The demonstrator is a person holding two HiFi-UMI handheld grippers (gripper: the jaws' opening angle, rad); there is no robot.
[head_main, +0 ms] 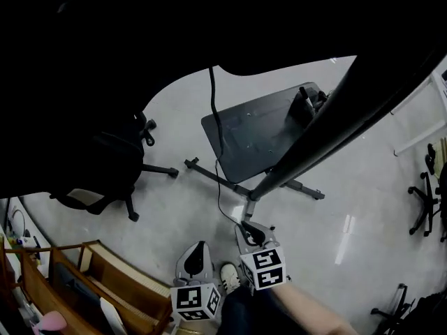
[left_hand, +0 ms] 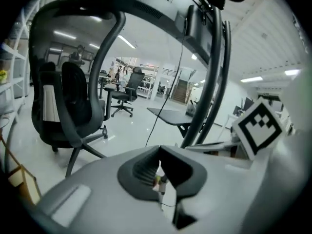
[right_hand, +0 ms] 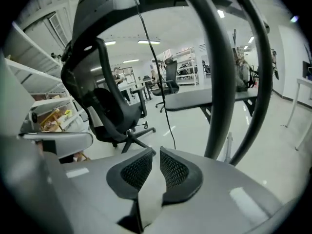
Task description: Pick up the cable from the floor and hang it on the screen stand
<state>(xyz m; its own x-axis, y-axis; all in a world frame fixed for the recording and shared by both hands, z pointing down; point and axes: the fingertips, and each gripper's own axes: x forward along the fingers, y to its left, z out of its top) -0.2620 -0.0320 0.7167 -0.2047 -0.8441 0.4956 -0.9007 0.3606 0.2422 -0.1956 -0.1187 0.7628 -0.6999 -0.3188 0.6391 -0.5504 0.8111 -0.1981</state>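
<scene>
Cable (head_main: 217, 180) hung in a long black line from somewhere high on the screen stand (head_main: 293, 160). It dropped past the left edge of the stand's base plate (head_main: 258, 128), and its lower end curled down to the floor (head_main: 349, 187) just in front of the right gripper (right_hand: 156, 154). That gripper's jaws stood a narrow slit apart with only floor showing between the pads. The cable ran beyond the tips, not inside them. The left gripper (left_hand: 159, 155) sat lower and beside it, tips drawn together on nothing. An office chair (head_main: 112, 166) stood well off to the left.

By the look of it, the hanging step was at its end: the cable was draped over the stand and the right jaws had no grip on it. Where exactly it caught up top was lost in the dark. The next move likely called for backing the right gripper straight away from the dangling tail without snagging it, then checking that the loop held.
</scene>
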